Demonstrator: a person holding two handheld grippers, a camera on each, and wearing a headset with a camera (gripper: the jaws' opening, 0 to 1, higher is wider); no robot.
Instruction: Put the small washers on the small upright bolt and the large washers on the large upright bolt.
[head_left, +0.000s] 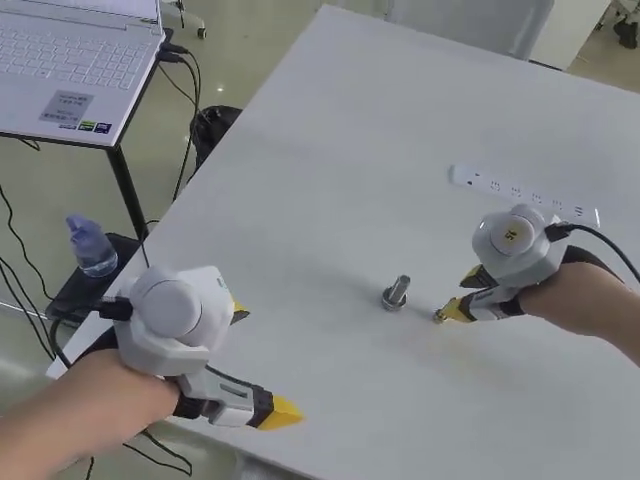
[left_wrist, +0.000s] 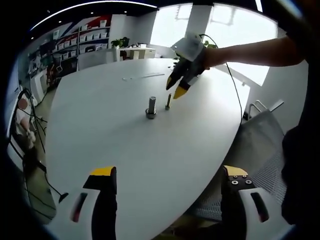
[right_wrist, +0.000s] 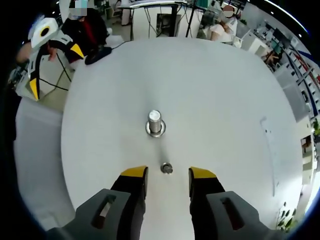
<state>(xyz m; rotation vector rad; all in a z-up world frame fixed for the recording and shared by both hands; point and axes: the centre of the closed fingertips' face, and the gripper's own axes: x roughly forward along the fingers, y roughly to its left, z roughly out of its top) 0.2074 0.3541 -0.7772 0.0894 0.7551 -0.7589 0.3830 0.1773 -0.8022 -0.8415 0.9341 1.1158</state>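
The small upright bolt (right_wrist: 166, 168) stood on the white table (right_wrist: 215, 90), between the fingertips of the right gripper (right_wrist: 168, 175), whose fingers were spread apart and grasped nothing. The large upright bolt (right_wrist: 155, 122) stood just beyond it. The left gripper (left_wrist: 169, 173) hung at the table's near edge, well apart from both bolts, its fingers released wide and empty.

White, plain surface (head_left: 350, 150), rounded along its edge. Standing on it, towards the near side: large upright bolt (head_left: 397, 292), silver, wider at the foot. Just beside that, not touching: small upright bolt (head_left: 439, 317), shorter and thinner. Well apart from both, lying flat nearer the far edge: white power strip (head_left: 525, 190), long and narrow, same colour as the top.
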